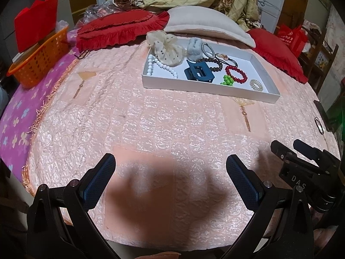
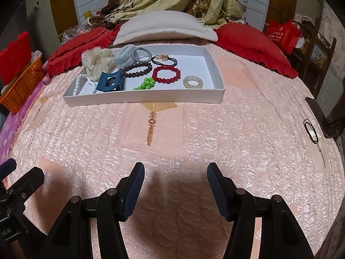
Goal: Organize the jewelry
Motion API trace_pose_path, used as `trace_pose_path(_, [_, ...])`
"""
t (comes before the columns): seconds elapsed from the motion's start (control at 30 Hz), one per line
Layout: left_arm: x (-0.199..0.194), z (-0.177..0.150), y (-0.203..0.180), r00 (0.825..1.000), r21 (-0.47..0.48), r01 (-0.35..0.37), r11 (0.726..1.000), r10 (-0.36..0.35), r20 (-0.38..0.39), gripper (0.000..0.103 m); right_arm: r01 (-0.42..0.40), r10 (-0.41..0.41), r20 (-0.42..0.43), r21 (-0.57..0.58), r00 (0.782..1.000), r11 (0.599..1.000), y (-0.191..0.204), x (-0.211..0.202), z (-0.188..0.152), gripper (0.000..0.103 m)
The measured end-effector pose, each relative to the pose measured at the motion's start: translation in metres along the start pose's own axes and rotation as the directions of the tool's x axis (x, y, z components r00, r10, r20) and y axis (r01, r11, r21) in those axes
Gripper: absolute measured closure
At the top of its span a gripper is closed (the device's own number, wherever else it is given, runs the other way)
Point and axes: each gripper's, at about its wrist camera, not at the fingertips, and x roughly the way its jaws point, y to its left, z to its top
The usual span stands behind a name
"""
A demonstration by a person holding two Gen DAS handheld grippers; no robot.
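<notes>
Left gripper and right gripper hover with jaws apart, empty, over the pink bedspread; white jewelry tray sits near the pillow-side edge, black hair tie at the right edge.

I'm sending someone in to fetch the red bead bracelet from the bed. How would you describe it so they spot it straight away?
On the pink quilted bedspread lies a shallow white tray of hair ties and beads. Inside it, towards the tray's emptier end, is the red bead bracelet. It is the only glossy red ring there, lying between the dark brown bead bracelet and the clear spiral hair tie.
</notes>
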Motion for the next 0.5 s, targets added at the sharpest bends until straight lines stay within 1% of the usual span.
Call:
trace_pose_path(0.27, [0.002, 0.001, 0.017, 1.000, -0.036, 0.025, 0.999, -0.025, 0.001, 0.000, 0.009, -0.009, 0.004, -0.024, 1.000, 1.000, 0.014, -0.005, 0.002, 0.045])
trace_pose_path(0.5, [0.000, 0.004, 0.036, 0.999, -0.074, 0.031, 0.997, -0.029, 0.021, 0.000, 0.001, -0.001, 0.000, -0.046, 1.000, 0.999, 0.032, -0.007, 0.005, 0.045])
